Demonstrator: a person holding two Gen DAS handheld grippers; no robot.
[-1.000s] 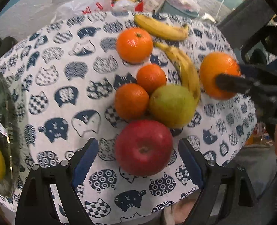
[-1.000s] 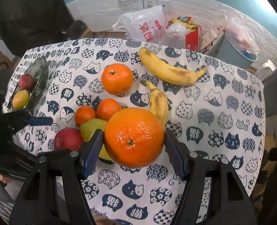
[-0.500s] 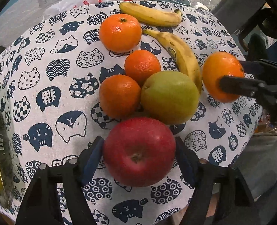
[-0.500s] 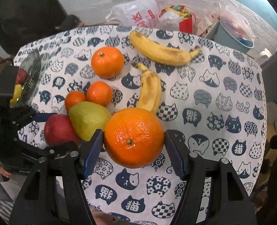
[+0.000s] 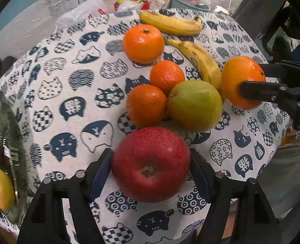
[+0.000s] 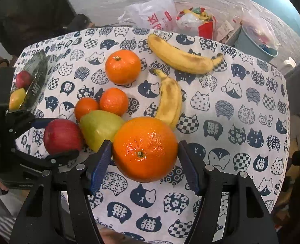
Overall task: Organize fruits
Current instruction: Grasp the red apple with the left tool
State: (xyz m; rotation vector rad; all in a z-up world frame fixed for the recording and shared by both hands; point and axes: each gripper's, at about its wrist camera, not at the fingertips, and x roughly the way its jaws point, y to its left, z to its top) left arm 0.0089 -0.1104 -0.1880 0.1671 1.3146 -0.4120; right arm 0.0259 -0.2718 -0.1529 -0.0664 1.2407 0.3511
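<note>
Your left gripper (image 5: 151,172) has just closed on the red apple (image 5: 151,163); right gripper (image 6: 144,160) clamps the big orange (image 6: 145,149). Bare cloth (image 6: 241,105) lies frame-right; only the right view shows it.

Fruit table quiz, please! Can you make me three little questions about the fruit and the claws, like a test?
1. True or false: the left claw is closed on a banana.
2. Which fruit sits between the right claw's pads? A) big orange B) green pear C) red apple
3. How many bananas lie on the cat-print tablecloth?

Key:
1. False. Its pads press the red apple.
2. A, the big orange.
3. Two: the far banana and the near banana.
</note>
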